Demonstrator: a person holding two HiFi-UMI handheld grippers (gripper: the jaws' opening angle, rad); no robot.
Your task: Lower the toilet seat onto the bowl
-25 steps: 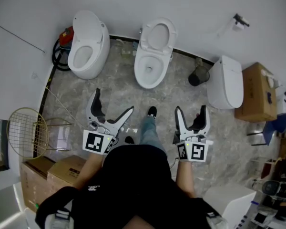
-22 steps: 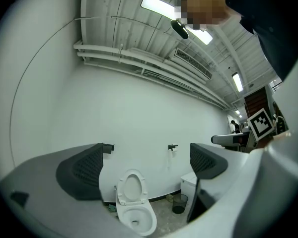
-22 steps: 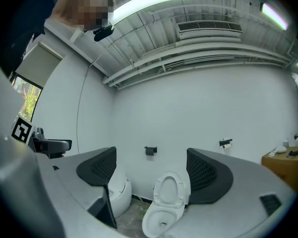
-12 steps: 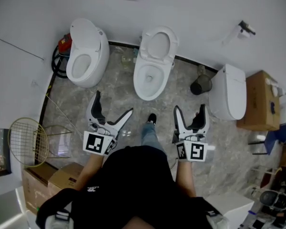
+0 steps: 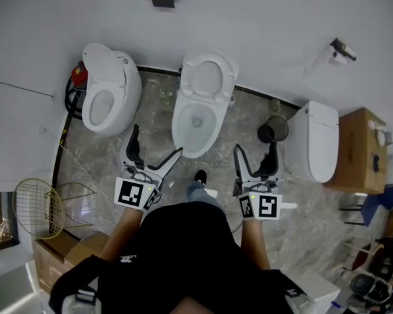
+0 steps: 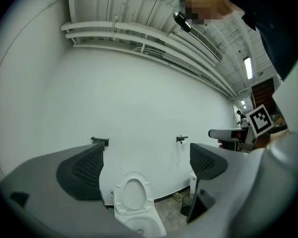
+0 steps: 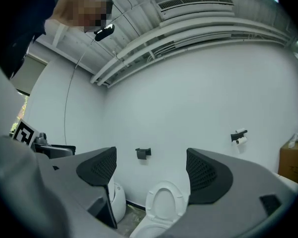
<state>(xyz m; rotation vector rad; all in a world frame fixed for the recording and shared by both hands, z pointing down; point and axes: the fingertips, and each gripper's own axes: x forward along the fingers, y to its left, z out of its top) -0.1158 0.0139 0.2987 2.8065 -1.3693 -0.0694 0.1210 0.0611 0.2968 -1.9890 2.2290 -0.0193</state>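
Observation:
The middle white toilet stands against the wall with its seat (image 5: 205, 77) raised upright above the open bowl (image 5: 192, 128). My left gripper (image 5: 156, 142) is open just left of the bowl's front, touching nothing. At the bowl's right my right gripper (image 5: 255, 150) is open and holds nothing. In the left gripper view the raised seat (image 6: 132, 195) shows between the spread fingers (image 6: 82, 171), some way ahead. The right gripper view has the same seat (image 7: 165, 203) low between its fingers (image 7: 204, 173).
A second toilet (image 5: 107, 95) with its lid up stands at the left, with a red object and black hose behind it. A closed toilet (image 5: 318, 142) is at the right beside a dark bin (image 5: 272, 131) and a cardboard box (image 5: 355, 150). A wire racket (image 5: 38, 208) lies at the left.
The person has stepped toward the middle toilet, so both grippers now flank the front of its bowl. Both grippers stay open; the seat stays up.

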